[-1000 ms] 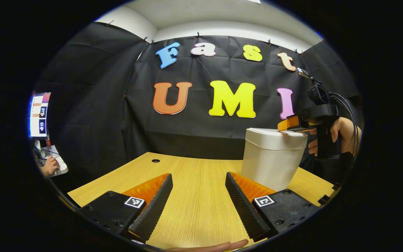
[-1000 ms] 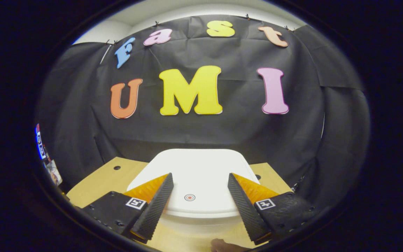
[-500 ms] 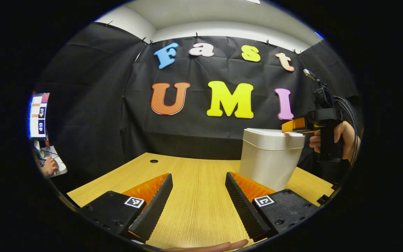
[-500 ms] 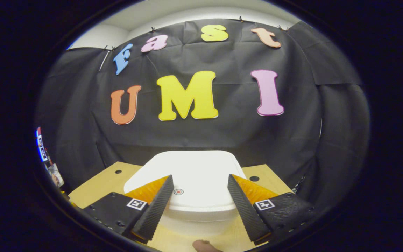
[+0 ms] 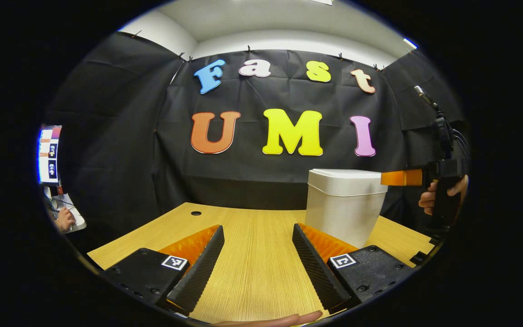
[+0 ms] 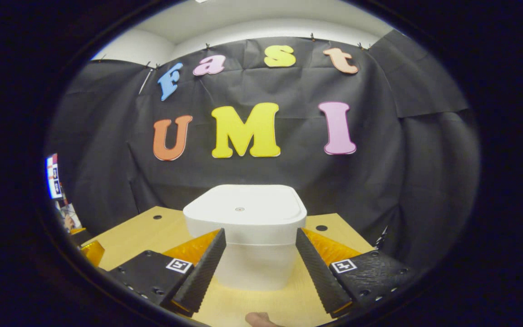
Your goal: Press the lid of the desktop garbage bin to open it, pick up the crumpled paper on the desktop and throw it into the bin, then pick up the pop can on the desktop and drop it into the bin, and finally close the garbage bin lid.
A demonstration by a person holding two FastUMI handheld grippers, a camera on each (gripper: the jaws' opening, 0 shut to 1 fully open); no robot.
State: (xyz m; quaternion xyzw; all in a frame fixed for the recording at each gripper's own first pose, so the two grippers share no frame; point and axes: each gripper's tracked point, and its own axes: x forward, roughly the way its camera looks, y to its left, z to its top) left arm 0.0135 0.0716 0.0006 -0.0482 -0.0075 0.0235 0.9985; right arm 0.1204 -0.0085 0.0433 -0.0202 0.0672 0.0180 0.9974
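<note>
Light wooden desk [image 5: 252, 268]: white plastic bin [image 6: 248, 240], lid shut, far right. Your left gripper [image 5: 254, 263] & right gripper [image 6: 257, 265]: fingers wide apart, holding nothing.

1. A wooden table [image 5: 252, 254] with small round holes [image 5: 196, 213] is seen.
2. Black cloth [image 5: 116, 150] is hung behind it.
3. A white ceiling [image 5: 288, 18] is seen above.
4. A lit screen [image 5: 49, 154] is placed far left.

white plastic desktop garbage bin with rounded-square lid [image 6: 245, 227] | upright, lid shut flat, small round mark at lid centre | toward far right part of light wooden desk [image 5: 252, 254], near back edge | body tapering narrower toward base [image 5: 345, 206]
</note>
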